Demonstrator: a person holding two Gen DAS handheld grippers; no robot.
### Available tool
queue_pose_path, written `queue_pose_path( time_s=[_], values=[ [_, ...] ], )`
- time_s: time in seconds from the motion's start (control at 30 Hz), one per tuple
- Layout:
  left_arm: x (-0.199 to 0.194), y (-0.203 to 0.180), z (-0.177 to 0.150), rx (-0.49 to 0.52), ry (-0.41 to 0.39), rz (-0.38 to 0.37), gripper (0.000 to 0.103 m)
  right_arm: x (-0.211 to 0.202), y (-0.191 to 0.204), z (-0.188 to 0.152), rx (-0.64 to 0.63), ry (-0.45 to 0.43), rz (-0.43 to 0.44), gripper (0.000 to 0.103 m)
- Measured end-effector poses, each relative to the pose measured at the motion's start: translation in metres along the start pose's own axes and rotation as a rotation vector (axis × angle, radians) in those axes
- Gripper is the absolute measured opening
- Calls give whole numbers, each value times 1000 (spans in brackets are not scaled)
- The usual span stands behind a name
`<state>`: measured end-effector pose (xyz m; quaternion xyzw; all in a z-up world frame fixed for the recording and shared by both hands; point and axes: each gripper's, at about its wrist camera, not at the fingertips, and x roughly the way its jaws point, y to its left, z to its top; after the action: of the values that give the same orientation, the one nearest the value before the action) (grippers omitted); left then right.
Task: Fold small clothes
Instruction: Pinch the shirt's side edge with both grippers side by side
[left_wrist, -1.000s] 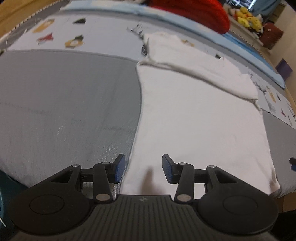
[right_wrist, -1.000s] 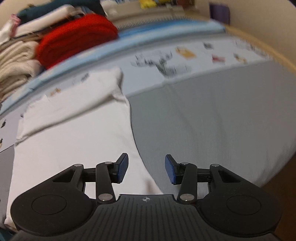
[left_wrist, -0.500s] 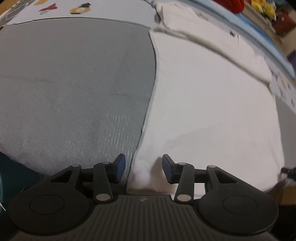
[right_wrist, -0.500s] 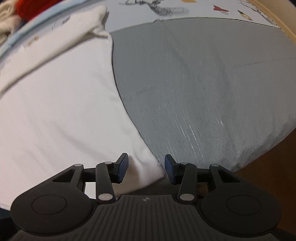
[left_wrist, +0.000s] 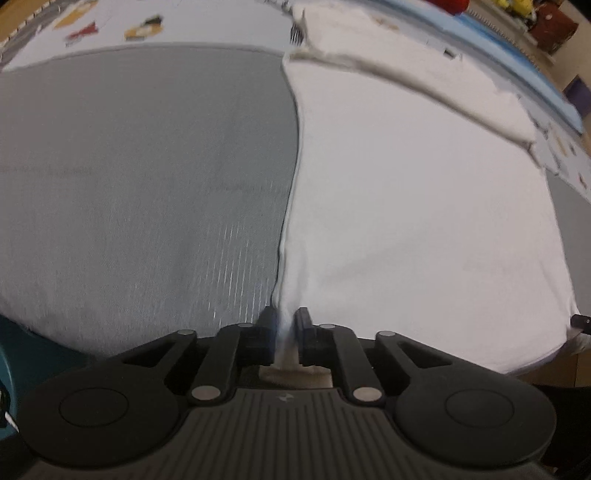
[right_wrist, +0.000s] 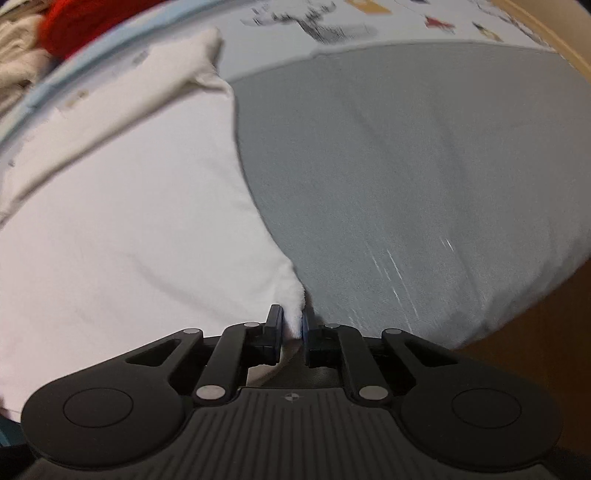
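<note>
The white shirt (left_wrist: 406, 192) lies flat on the grey sheet (left_wrist: 147, 166). The left gripper (left_wrist: 285, 323) pinches its near left corner, the right gripper (right_wrist: 292, 321) pinches its near right corner, fingers nearly closed on cloth

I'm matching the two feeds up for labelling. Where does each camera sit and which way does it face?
Left wrist: on the left gripper, looking forward over the near left corner of the white garment on the grey mat; its fingers show.
Right wrist: on the right gripper, at the garment's near right corner; its fingers show.
Shared: garment, mat.
</note>
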<state>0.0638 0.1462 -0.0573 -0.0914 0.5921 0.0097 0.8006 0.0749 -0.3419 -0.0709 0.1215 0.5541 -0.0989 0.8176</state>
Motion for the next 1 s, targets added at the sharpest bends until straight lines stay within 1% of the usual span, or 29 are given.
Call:
queue_pose_path(
  time_s=[0.07,0.13,0.2,0.27,0.3,0.33,0.37,0.47,0.6,0.7,1.0],
  values=[
    [1,-4,-2,27,2,12,13,6,-1,1,-11,44,-22,18],
    [3,-8,-1,41,-1,17,13,8,1,-2,-49,41,-37,20],
    [4,-9,0,43,0,22,13,8,4,-4,-61,40,-42,21],
    [4,-15,-1,58,-11,26,7,8,5,-4,-68,41,-40,21],
    [3,-18,-1,67,-21,26,7,8,5,-4,-74,44,-33,20],
    [2,-20,0,74,-30,28,7,7,7,-4,-79,43,-28,17],
    [3,-18,0,76,-34,27,7,7,7,-3,-78,34,-13,12],
    [5,-16,0,62,-18,26,7,3,4,2,-60,9,19,11],
    [6,-18,-1,79,-7,27,13,11,4,-1,-70,52,-7,13],
    [7,-19,-1,86,-8,33,13,11,9,-1,-104,48,-15,15],
    [10,-20,1,90,-10,40,13,11,6,1,-103,44,-17,15]
  ],
)
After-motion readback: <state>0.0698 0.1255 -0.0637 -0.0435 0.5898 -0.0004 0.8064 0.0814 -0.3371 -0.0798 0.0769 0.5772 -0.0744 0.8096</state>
